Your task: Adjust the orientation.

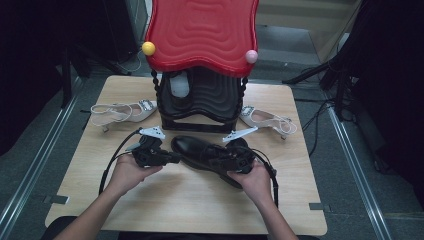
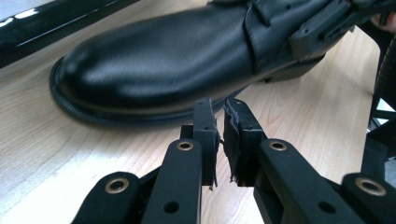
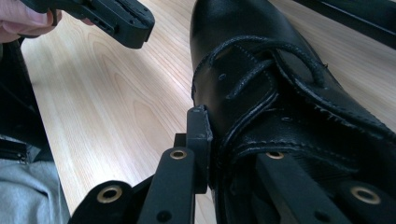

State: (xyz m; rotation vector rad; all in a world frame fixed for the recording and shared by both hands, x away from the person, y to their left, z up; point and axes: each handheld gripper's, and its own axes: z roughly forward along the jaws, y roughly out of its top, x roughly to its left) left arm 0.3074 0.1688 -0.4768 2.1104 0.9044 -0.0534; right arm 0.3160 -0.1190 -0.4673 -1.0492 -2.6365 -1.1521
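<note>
I'm looking at a glossy black leather lace-up shoe (image 1: 200,150) lying on the table (image 1: 175,200), right gripper (image 3: 219,135) clamping its collar w/ laces showing, left gripper (image 2: 219,135) sitting nearly closed, nothing in it, by the toe

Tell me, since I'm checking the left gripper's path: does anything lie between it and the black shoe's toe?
Nothing visible does. The left gripper, jaws nearly together and holding nothing, faces the toe of the black shoe across bare table. The right gripper is clamped on the shoe's laced collar at the far end.
</note>
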